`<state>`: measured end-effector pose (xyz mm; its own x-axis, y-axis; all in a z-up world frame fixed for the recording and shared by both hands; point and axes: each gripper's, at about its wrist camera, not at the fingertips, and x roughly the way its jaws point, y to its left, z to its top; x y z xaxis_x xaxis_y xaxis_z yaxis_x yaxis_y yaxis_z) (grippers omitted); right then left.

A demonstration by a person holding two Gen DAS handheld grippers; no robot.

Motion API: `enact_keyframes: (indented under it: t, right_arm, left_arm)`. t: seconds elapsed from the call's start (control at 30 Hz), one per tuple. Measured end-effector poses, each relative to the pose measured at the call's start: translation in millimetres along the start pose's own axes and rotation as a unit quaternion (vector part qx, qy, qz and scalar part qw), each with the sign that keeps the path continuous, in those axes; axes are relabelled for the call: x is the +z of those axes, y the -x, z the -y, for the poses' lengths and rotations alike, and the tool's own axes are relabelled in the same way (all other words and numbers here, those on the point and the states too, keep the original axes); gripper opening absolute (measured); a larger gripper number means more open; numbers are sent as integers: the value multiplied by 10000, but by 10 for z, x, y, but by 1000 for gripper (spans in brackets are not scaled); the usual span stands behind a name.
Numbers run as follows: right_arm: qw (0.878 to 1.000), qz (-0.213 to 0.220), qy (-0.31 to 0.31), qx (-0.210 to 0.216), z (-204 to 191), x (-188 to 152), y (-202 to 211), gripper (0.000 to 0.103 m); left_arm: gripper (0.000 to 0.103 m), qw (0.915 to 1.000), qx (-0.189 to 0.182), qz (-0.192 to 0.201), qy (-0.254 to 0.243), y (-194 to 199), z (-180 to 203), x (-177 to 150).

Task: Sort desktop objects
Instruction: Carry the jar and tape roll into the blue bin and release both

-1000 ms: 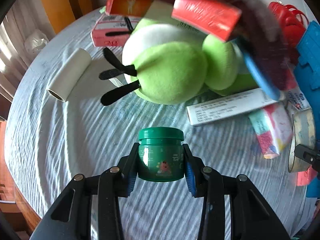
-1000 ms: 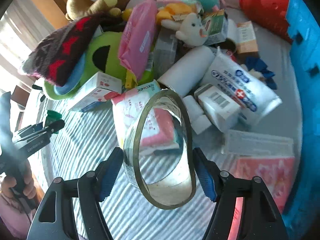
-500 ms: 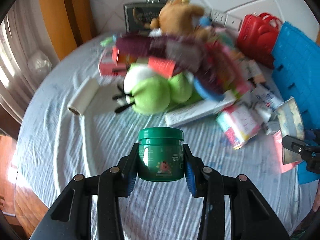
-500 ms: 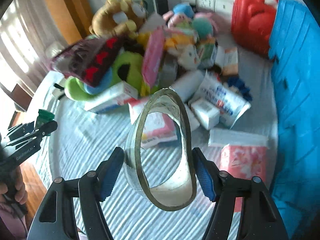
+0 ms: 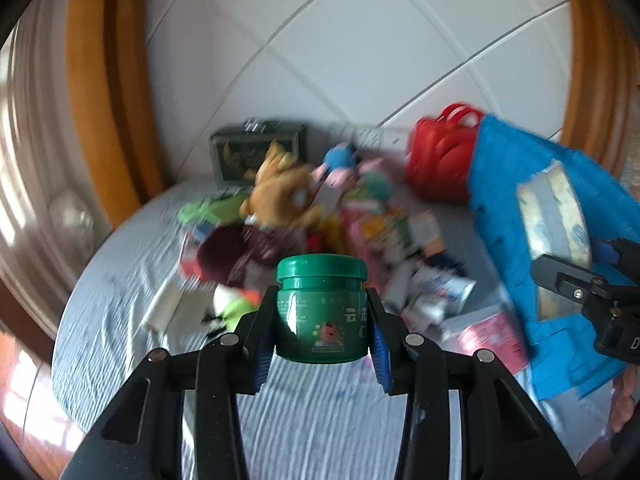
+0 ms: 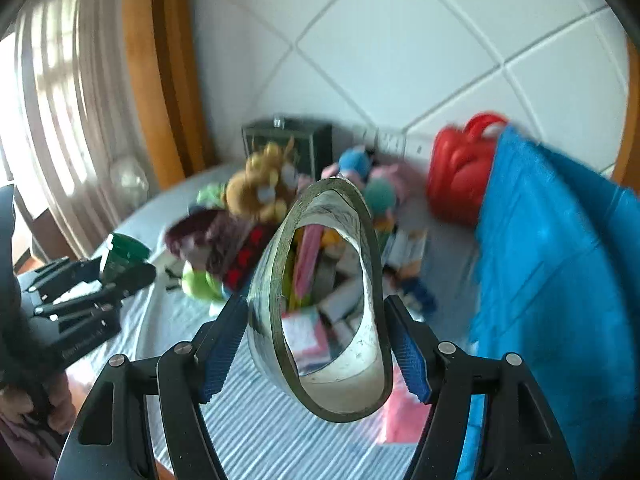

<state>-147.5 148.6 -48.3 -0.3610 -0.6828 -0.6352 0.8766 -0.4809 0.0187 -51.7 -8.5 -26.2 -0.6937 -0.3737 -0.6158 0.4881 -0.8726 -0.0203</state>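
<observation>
Pinching, both raised level above the table [image 5: 120,340]: left tongs [image 5: 322,322] green jar [image 5: 322,308], right tongs [image 6: 316,336] tape roll [image 6: 320,300].

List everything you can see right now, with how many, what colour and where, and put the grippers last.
green jar: one, dark green with lid, between the left gripper's fingers
tape roll: one, clear with olive edge, between the right gripper's fingers
plush toys: several, brown, pink, blue, green, piled mid-table; blurred
boxes and packets: several, mixed colours, in the pile
red basket: one, far right by the wall
blue crate: one, right side
dark box: one, back against the wall
tablecloth: one, pale blue-grey
left hand-held gripper: black, blue pads
right hand-held gripper: black, blue pads
</observation>
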Motion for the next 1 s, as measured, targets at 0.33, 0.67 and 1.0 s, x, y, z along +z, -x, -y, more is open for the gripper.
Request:
enact_keyframes:
  t: [0.33,0.67,1.0]
  right_arm:
    - [9966,693,-25,-445,289,159,680,70]
    - [9878,1110,-198,-1076,946,220,1285,70]
    - [9774,855,-414,-1889,2222,392,1602,70]
  left_arm:
    - [40,9966,-498,536,-382,302,697,363]
    - [40,9884,-947,913,-759,484,1630,696]
    - [40,9840,-1381,512,-998,348,2930,1167]
